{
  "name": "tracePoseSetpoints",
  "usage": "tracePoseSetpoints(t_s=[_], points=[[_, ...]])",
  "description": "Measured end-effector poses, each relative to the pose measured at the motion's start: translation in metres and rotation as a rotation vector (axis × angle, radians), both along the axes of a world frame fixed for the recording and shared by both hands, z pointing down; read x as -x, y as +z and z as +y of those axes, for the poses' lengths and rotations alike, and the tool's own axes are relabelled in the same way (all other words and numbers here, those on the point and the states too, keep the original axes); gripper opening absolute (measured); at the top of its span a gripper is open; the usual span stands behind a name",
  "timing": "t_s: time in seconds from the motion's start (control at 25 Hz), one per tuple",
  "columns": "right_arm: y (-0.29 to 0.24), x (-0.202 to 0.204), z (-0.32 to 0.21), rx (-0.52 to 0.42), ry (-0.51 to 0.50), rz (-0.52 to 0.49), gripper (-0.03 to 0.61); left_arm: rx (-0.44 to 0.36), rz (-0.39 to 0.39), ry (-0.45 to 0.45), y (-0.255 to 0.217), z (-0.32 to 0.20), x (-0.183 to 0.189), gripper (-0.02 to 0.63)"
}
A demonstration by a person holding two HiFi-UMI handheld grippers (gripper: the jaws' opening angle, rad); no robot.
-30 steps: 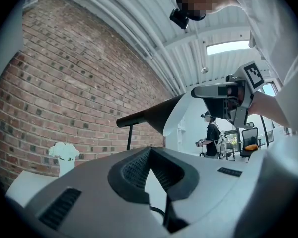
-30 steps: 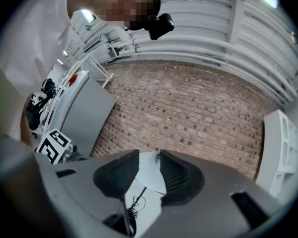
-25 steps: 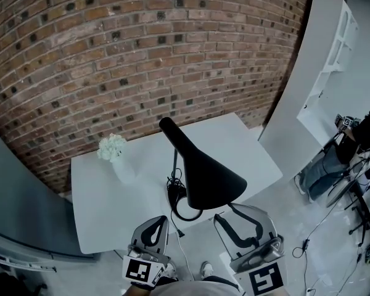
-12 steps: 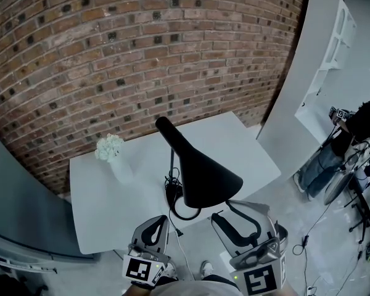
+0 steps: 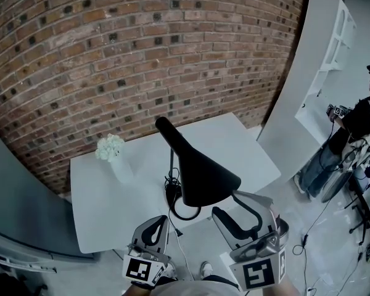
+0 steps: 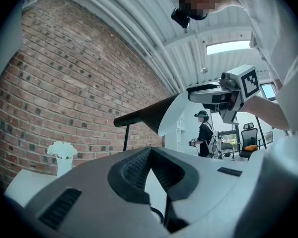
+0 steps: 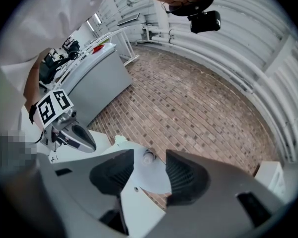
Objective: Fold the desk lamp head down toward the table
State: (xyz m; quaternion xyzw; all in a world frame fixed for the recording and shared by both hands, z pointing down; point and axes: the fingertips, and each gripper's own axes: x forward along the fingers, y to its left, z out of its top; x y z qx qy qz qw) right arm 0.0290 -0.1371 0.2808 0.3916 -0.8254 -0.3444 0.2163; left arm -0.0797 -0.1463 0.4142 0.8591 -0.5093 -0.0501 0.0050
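My right tool is opening with the rim of the lamp head between its pads, raised above the near edge of the desk, so I'd close squarely on that rim before pressing down, my left tool shut and empty.

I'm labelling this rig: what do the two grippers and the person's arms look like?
The left gripper and right gripper are light grey shells with black ribbed insides, each carrying a cube of black-and-white square markers. The person wears a white top. The right jaws are opening, the lamp shade rim between them.
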Motion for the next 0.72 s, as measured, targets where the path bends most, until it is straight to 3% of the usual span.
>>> tracePoseSetpoints(t_s=[0.24,0.48,0.72], points=[[-0.005,0.006,-0.003,0.042,-0.001,-0.089,0.196,-0.001,-0.004,-0.016,-0.004,0.005,0.006,0.008],[-0.001,0.002,-0.007,0.021,0.012,-0.214,0.197,-0.003,-0.015,0.0,-0.005,0.007,-0.003,0.008],[0.008,-0.002,-0.002,0.006,0.005,-0.229,0.198,-0.027,-0.04,0.016,-0.018,0.009,-0.014,0.008]])
